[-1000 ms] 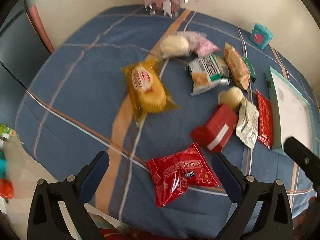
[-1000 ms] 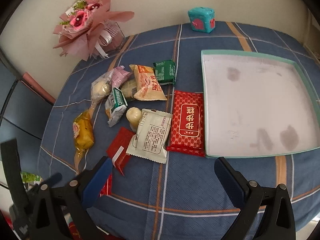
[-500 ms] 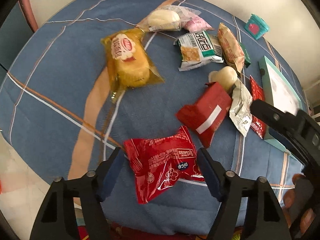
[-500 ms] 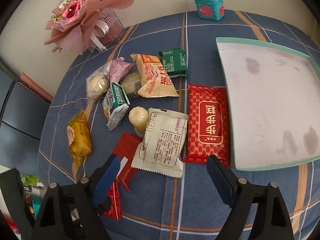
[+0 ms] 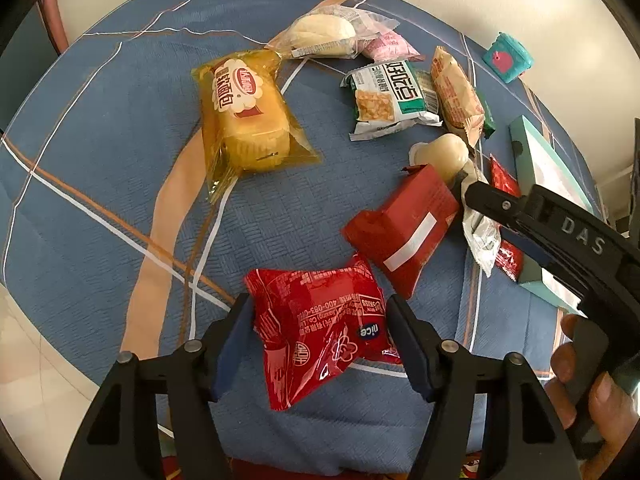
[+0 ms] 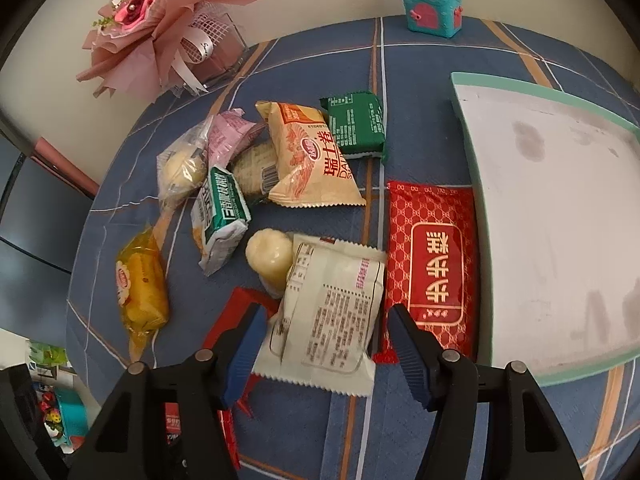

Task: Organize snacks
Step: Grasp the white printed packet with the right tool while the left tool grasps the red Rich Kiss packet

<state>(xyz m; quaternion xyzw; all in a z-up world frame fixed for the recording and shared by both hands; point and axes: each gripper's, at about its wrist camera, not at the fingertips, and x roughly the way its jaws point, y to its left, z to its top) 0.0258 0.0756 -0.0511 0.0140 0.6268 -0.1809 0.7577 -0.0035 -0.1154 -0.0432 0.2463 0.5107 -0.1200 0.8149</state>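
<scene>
Several wrapped snacks lie on a blue plaid tablecloth. My left gripper [image 5: 320, 338] is open, its fingers on either side of a shiny red packet [image 5: 316, 324] near the table's front edge, close to its sides. My right gripper [image 6: 324, 340] is open around the near end of a white packet [image 6: 332, 308]; it also shows in the left wrist view [image 5: 516, 208]. Beside the white packet lie a long red packet [image 6: 434, 264] and a red box-shaped pack [image 5: 404, 228]. A teal-rimmed white tray [image 6: 560, 216] lies at the right.
Farther back lie a yellow cake pack [image 5: 244, 116], a green-white cracker pack [image 5: 388, 100], a beige wafer pack [image 6: 308, 160], a green pack [image 6: 356, 124] and a round white snack [image 6: 268, 256]. A pink bouquet [image 6: 160, 28] and a teal toy chest [image 6: 432, 8] stand at the back.
Both grippers have moved forward and down. The left now straddles the shiny red packet; the right now straddles the white packet. Both jaws have narrowed.
</scene>
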